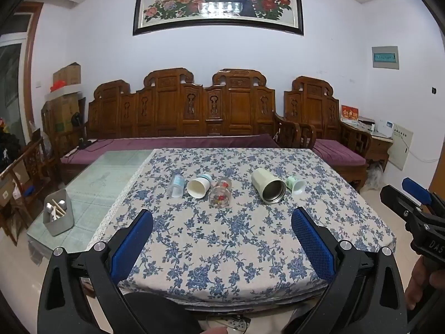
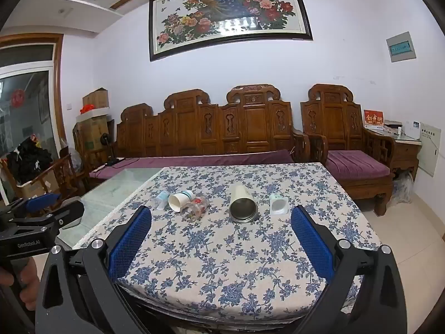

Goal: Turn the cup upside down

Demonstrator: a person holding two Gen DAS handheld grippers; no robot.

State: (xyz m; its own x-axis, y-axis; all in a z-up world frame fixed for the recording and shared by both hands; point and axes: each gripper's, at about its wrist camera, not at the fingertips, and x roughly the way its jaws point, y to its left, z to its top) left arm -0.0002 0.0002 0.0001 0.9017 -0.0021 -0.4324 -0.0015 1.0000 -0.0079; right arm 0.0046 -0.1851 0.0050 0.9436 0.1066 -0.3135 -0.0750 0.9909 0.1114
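Steel-lined cream cup [image 2: 242, 203] lies on its side mid-table [image 2: 250, 264], mouth toward the cameras, long axis running away, well ahead of both spread, empty claws, nearer the right claw [image 2: 221, 239] than the left claw [image 1: 222, 239].

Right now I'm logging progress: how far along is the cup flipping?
Done: nothing; all five cups lie on their sides on the tablecloth, including the steel-lined cup and paper cup. In hand: nothing; left hand-held gripper and right hand-held gripper are open, short of the row. Left: every flip.
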